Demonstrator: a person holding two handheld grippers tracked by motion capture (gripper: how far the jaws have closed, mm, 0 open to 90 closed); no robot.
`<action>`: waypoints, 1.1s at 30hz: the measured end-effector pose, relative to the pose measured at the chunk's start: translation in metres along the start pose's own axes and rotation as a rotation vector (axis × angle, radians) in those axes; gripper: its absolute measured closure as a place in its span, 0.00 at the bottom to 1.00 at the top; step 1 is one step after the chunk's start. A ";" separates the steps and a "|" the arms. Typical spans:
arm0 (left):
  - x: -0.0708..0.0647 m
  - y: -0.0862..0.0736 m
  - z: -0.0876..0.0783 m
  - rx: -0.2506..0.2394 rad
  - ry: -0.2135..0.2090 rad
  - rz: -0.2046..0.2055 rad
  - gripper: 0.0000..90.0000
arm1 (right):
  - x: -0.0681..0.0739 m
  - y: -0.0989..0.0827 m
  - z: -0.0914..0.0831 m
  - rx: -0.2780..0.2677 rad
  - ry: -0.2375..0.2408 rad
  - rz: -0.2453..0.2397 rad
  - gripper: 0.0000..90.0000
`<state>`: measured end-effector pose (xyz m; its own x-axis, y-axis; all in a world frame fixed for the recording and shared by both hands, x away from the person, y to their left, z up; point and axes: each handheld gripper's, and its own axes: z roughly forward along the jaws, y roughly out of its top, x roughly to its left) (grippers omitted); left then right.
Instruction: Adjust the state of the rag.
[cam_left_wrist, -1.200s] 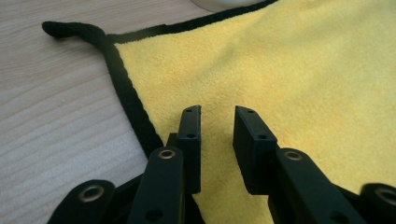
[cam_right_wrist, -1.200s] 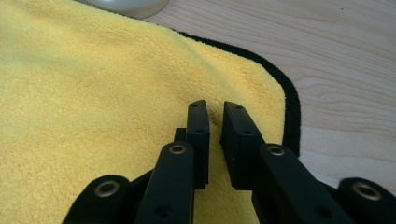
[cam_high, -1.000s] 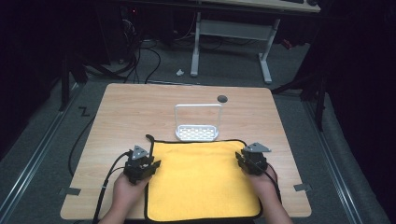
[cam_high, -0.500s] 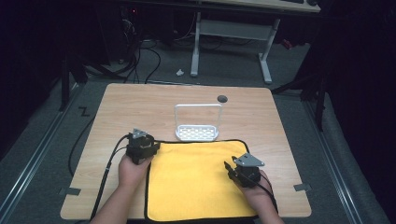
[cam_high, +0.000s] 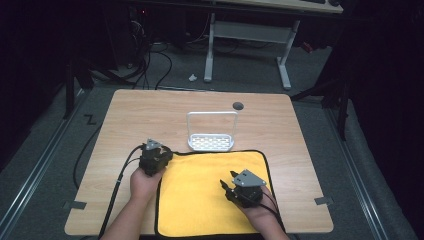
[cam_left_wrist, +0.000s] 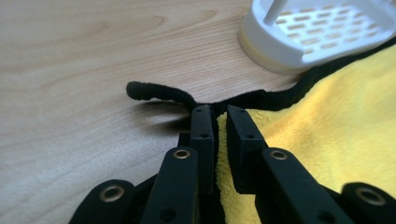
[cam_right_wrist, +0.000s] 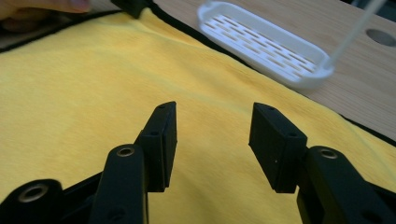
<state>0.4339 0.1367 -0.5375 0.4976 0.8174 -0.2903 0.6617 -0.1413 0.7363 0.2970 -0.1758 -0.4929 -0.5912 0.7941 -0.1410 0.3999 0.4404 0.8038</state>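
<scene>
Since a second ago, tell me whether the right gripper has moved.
Yes. The right gripper has moved nearer the person and inward over the yellow cloth, farther from the white rack. Its jaws have just been opening, with nothing between them.

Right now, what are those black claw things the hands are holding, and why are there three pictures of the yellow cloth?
Those are grippers, tools with two black jaws that a person squeezes to pinch things. The person holds one in each hand at a wooden table.

One picture comes from a camera up high, looking down. The other two come from little cameras riding on each gripper, looking along its jaws.

On the table lies a yellow cloth with a black edge, and just behind it a white rack with holes in its base and a tall handle.

The left gripper has just been closing and pinches the cloth's black edge at its far left corner. The right gripper has just been opening. Its jaws stand apart above the middle of the cloth, holding nothing.
</scene>
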 end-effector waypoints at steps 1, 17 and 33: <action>0.001 0.000 0.000 0.001 -0.009 -0.009 0.90 | 0.006 0.002 0.001 0.000 0.007 -0.009 0.56; 0.002 -0.001 -0.001 0.001 -0.015 -0.010 0.90 | 0.113 0.025 0.038 0.057 0.219 -0.139 0.57; 0.002 -0.002 -0.002 0.003 -0.026 -0.013 0.90 | 0.174 0.034 0.066 0.110 0.355 -0.182 0.53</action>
<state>0.4327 0.1395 -0.5381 0.5029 0.8046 -0.3158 0.6700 -0.1320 0.7306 0.2540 0.0051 -0.5280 -0.8564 0.5138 -0.0512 0.3279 0.6178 0.7147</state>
